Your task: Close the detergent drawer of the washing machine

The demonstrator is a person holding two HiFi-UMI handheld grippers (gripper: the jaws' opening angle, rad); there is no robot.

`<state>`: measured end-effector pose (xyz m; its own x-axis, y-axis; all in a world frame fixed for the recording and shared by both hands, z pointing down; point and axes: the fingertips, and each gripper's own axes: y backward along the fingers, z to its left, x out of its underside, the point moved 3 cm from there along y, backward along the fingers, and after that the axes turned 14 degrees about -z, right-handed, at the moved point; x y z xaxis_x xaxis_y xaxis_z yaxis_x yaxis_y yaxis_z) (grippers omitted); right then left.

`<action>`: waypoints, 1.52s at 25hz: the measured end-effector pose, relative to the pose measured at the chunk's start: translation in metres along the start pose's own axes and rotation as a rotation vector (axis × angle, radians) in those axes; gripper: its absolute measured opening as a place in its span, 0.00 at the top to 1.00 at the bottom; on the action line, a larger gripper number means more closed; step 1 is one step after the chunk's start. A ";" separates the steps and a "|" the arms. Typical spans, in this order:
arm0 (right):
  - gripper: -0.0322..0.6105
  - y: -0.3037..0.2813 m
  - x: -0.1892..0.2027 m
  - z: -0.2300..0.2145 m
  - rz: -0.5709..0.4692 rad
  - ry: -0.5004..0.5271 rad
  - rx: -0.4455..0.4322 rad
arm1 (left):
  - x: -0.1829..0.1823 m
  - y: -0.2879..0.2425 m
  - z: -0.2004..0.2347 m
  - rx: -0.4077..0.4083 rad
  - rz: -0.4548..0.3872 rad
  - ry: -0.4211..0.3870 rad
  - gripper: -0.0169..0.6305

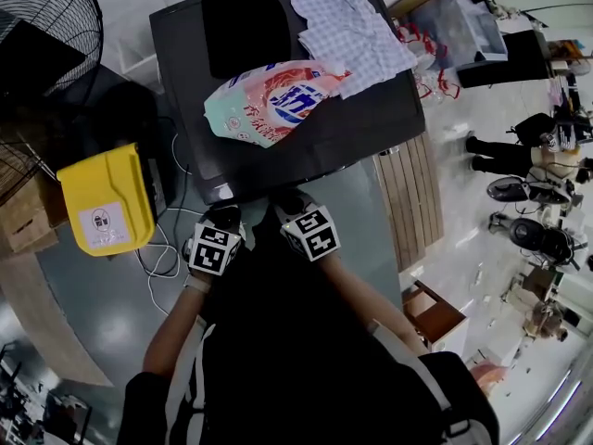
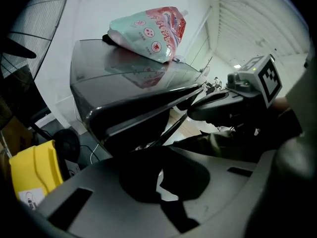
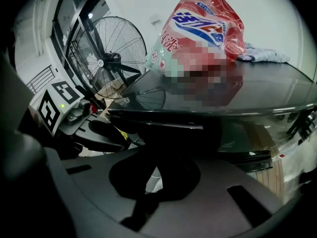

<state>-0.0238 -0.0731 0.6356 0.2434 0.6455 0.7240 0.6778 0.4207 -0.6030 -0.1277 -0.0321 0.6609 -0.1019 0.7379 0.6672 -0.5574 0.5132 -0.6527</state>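
Note:
Seen from above in the head view, the black washing machine [image 1: 185, 54] has a pink and green detergent bag [image 1: 273, 100] lying on its top. My left gripper [image 1: 225, 216] and right gripper [image 1: 289, 202] sit side by side at the machine's front top edge, both pointing down at it. Both are shut, and I see nothing between the jaws. In the left gripper view my shut jaws [image 2: 159, 182] face the machine's front corner [image 2: 129, 115], with the right gripper [image 2: 198, 110] close beside them. The right gripper view shows the dark front panel [image 3: 198, 133] under the lid edge. I cannot make out the drawer itself.
A checked cloth [image 1: 352, 26] and a black cloth [image 1: 248, 26] lie on the machine's far end. A yellow bin [image 1: 104, 200] and loose cables [image 1: 162, 258] are on the floor to the left. A fan [image 1: 46, 17] stands behind them, and a slatted wooden panel [image 1: 408, 193] lies to the right.

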 end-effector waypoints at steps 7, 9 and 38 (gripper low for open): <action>0.93 -0.009 -0.011 -0.002 0.026 0.009 -0.030 | -0.010 -0.006 0.012 -0.002 0.010 0.083 0.96; 0.93 -0.009 -0.012 -0.001 0.037 0.003 -0.041 | -0.007 -0.006 0.014 0.000 0.027 0.119 0.96; 0.93 0.078 0.001 0.022 -0.260 -0.155 0.297 | -0.048 0.022 -0.037 0.238 -0.065 -0.211 0.96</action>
<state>0.0144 -0.0255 0.5821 -0.0317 0.5726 0.8192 0.4678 0.7328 -0.4941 -0.1046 -0.0404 0.6017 -0.2145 0.5873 0.7804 -0.7431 0.4204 -0.5206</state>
